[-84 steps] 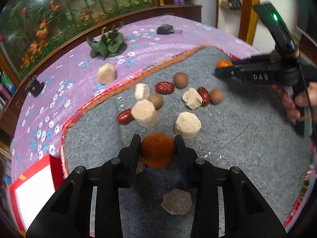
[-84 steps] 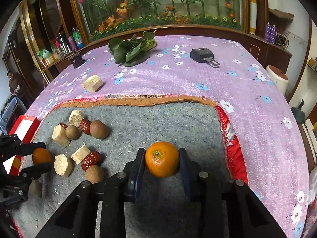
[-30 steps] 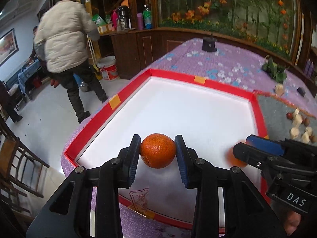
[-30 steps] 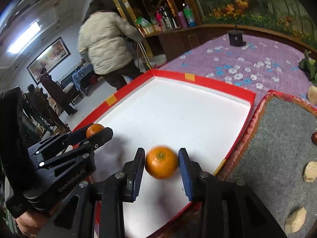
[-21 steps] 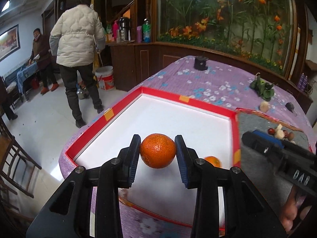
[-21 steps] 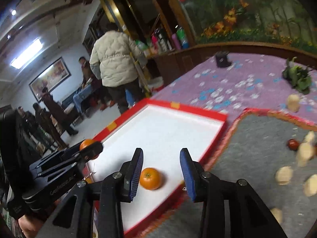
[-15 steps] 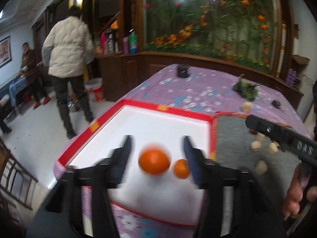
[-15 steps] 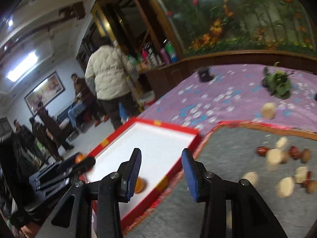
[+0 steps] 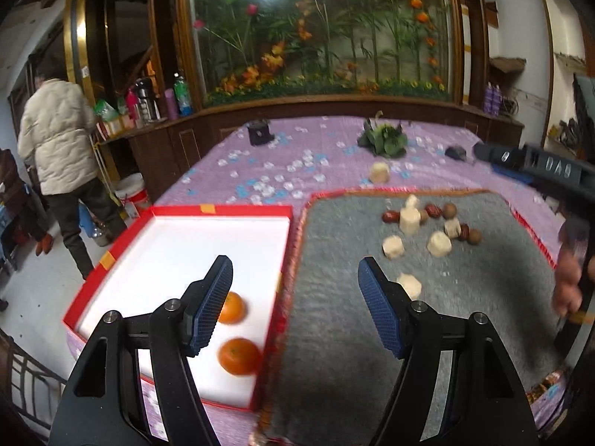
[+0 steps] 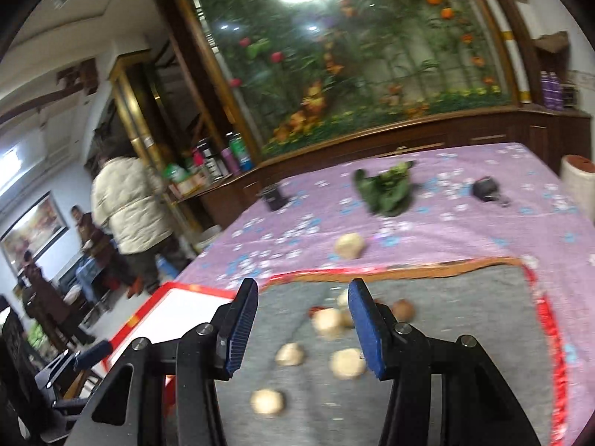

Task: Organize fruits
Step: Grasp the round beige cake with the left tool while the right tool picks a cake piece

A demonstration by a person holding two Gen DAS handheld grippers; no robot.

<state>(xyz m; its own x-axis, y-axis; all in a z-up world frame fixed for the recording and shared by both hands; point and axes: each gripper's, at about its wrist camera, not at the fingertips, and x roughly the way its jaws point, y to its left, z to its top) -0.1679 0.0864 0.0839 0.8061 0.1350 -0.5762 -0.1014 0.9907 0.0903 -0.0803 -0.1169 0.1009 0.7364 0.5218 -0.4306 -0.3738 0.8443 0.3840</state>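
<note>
Fruits left to sort: small red dates (image 9: 389, 217) and round brown fruits (image 9: 449, 210) lie in a loose cluster with pale cut chunks (image 9: 409, 220) on the far half of the grey mat (image 9: 465, 290). One brown fruit (image 10: 404, 309) shows just right of the right gripper's fingers. Two oranges (image 9: 239, 356) sit inside the red-edged white tray (image 9: 178, 238), at its near right corner, just left of the mat's edge; the second orange (image 9: 231, 307) is partly hidden by the left finger.

Left gripper (image 9: 295, 306): jaws spread wide, nothing between them, hovering over the seam between tray and mat. Cluster lies ahead and to its right, well apart.

Right gripper (image 10: 303, 329): jaws also apart and empty, pointing almost straight at the cluster, which lies just beyond its fingertips. From the left view its body (image 9: 539, 167) hangs over the mat's far right side.

Judgement: right gripper is nearer and better lined up for the next pick. Dates are oblong; blur hides which way each lies, so closing direction cannot be set from these views. Chunks crowd the dates closely; a wide approach risks pinching a chunk along with a date.
</note>
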